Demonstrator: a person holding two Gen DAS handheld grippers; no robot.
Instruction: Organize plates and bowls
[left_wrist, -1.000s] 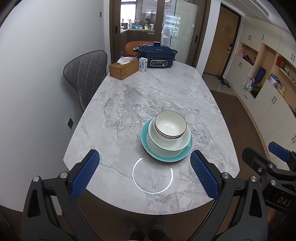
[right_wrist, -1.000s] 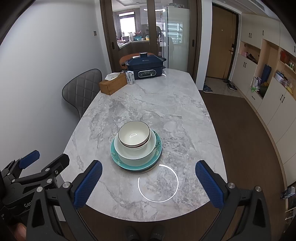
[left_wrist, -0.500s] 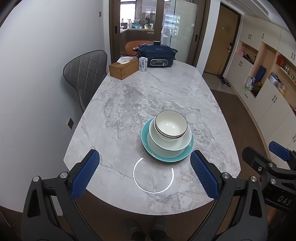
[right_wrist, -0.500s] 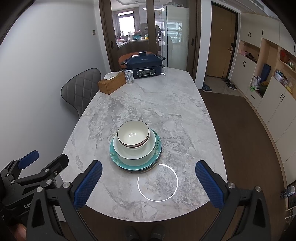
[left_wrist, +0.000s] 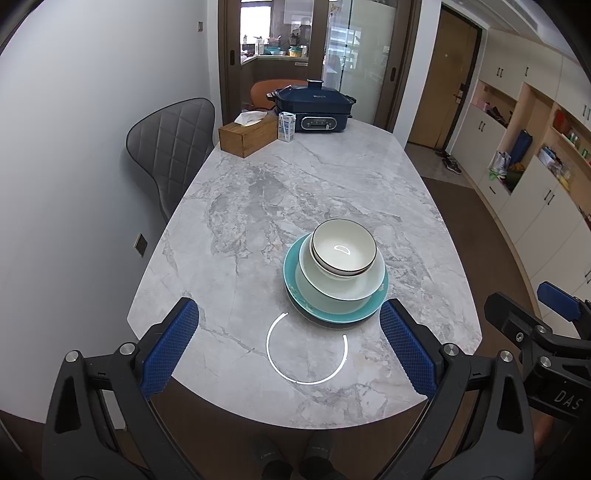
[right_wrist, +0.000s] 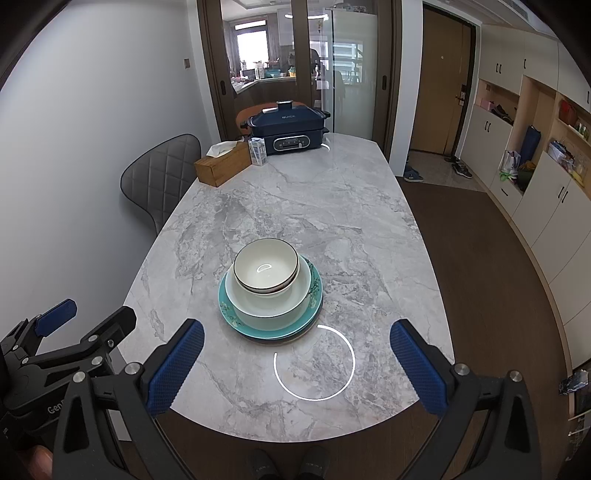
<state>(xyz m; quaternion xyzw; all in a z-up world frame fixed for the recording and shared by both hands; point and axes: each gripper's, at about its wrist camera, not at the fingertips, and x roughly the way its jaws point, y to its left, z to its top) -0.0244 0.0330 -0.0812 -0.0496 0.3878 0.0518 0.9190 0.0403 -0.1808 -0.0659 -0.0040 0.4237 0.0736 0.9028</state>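
A stack of dishes stands near the front of the marble table. A small white bowl with a dark rim sits in a larger white bowl, on a teal plate over a dark plate whose edge barely shows. My left gripper is open and empty, held above the table's front edge, left of the stack. My right gripper is open and empty, just right of the stack. Each gripper shows at the edge of the other's view.
At the far end stand a dark blue electric cooker, a wooden tissue box and a small carton. A grey chair stands at the table's left side. Cabinets line the right wall.
Both views have shifted very slightly. The stack has not moved and both grippers stay open.
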